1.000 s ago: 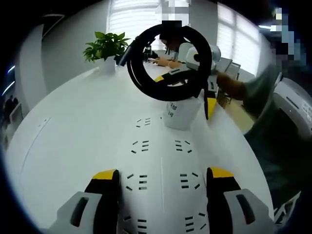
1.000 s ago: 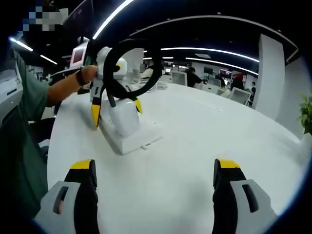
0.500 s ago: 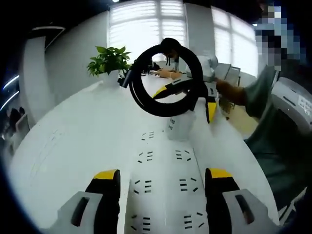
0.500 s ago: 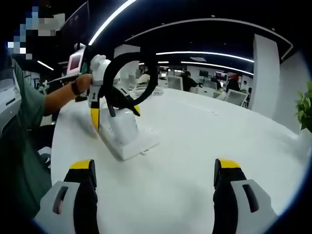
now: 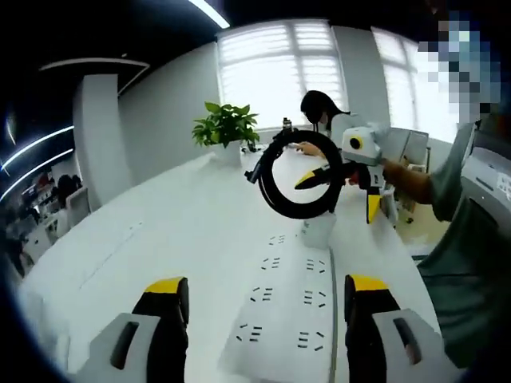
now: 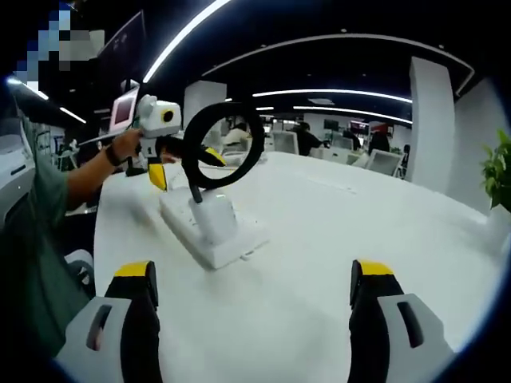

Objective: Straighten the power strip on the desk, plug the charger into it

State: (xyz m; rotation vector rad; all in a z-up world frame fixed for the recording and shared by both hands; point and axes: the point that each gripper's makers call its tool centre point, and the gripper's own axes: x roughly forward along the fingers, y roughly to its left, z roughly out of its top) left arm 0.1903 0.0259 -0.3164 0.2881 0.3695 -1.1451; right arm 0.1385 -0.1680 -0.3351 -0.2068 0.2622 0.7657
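A white power strip (image 5: 287,307) lies on the white desk (image 5: 160,239), running away from between my left gripper's (image 5: 266,286) open, empty jaws. A white charger (image 5: 319,231) stands on its far end. Above it hangs the charger's black cable loop (image 5: 271,187). A hand-held gripper (image 5: 339,191) comes in from the right, one yellow-tipped jaw poking through the loop. My right gripper (image 6: 254,270) is open and empty over the desk, well short of the strip (image 6: 239,243), charger (image 6: 215,219) and loop (image 6: 189,152). There a hand-held gripper (image 6: 184,166) reaches in from the left.
A person in a green shirt (image 5: 463,239) stands at the desk's edge and also shows in the right gripper view (image 6: 32,239). A potted plant (image 5: 227,128) sits at the desk's far end. Someone is seated behind it (image 5: 319,108). More desks and monitors fill the room (image 6: 335,140).
The hand-held gripper by the charger has lifted from straddling it, jaws down, to lying level above it, taking the cable loop up. The left gripper view has tilted up and drawn back.
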